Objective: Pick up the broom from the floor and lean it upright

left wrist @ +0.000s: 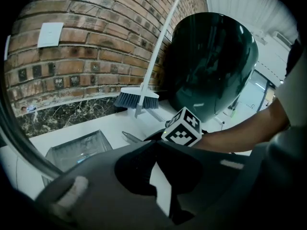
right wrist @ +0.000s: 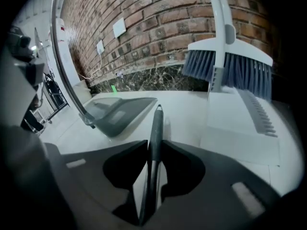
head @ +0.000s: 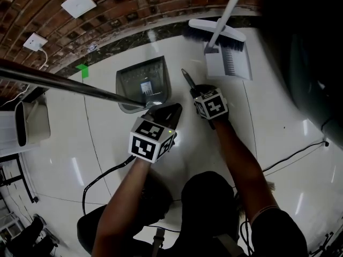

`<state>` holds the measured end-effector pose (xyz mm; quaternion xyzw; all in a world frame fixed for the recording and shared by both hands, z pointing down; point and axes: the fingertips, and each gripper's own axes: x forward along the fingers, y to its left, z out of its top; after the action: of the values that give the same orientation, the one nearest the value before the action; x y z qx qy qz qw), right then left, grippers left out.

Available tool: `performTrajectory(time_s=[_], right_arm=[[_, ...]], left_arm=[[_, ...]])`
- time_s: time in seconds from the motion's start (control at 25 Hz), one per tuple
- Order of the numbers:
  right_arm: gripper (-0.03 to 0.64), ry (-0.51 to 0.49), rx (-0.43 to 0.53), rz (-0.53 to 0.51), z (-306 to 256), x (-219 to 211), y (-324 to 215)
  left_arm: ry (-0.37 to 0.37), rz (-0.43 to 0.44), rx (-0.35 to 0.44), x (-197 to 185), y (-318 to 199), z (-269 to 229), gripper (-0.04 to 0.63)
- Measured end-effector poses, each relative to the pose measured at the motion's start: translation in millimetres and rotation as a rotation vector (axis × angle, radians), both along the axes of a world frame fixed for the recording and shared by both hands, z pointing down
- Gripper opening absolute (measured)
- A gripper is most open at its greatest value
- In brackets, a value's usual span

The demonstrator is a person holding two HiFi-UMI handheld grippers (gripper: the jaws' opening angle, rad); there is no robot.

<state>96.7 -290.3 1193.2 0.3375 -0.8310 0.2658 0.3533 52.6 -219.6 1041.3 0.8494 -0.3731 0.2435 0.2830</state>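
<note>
A dark, slender broom handle [right wrist: 154,128] with a tapered end runs between the jaws of my right gripper [right wrist: 153,146], which is shut on it low over the white floor. In the head view the same handle [head: 187,79] sticks out past the right gripper [head: 194,92] towards the wall; the rest of that broom is hidden under my arm. My left gripper [head: 165,112] hangs just left of it, by the foot of the grey dustpan's metal handle [head: 59,82]. Its jaws [left wrist: 154,143] meet at the tips with nothing between them.
A white broom [head: 217,33] with grey bristles leans upright on the brick wall, over a white dustpan [head: 229,63]. The grey dustpan [head: 143,84] lies in front of the left gripper. A big dark rounded object [head: 316,63] stands at right; cables [head: 300,151] cross the floor.
</note>
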Motion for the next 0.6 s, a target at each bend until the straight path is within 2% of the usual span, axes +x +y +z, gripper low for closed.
performTrajectory(time_s=[0.12, 0.28, 0.6], right_arm=[[0.091, -0.069, 0.024, 0.024, -51.1, 0.4, 8.2], [0.089, -0.134, 0.114, 0.04, -143.8, 7.6, 17.1], [0.086, -0.158, 0.221, 0.092, -305.8, 44.3, 60.8]], left_arm=[[0.024, -0.027, -0.002, 4.3, -12.1, -18.1, 0.002], [0.057, -0.021, 0.026, 16.8, -21.3, -62.2, 0.0], [0.114, 0.046, 0.036, 40.1, 0.3, -179.1, 0.0]])
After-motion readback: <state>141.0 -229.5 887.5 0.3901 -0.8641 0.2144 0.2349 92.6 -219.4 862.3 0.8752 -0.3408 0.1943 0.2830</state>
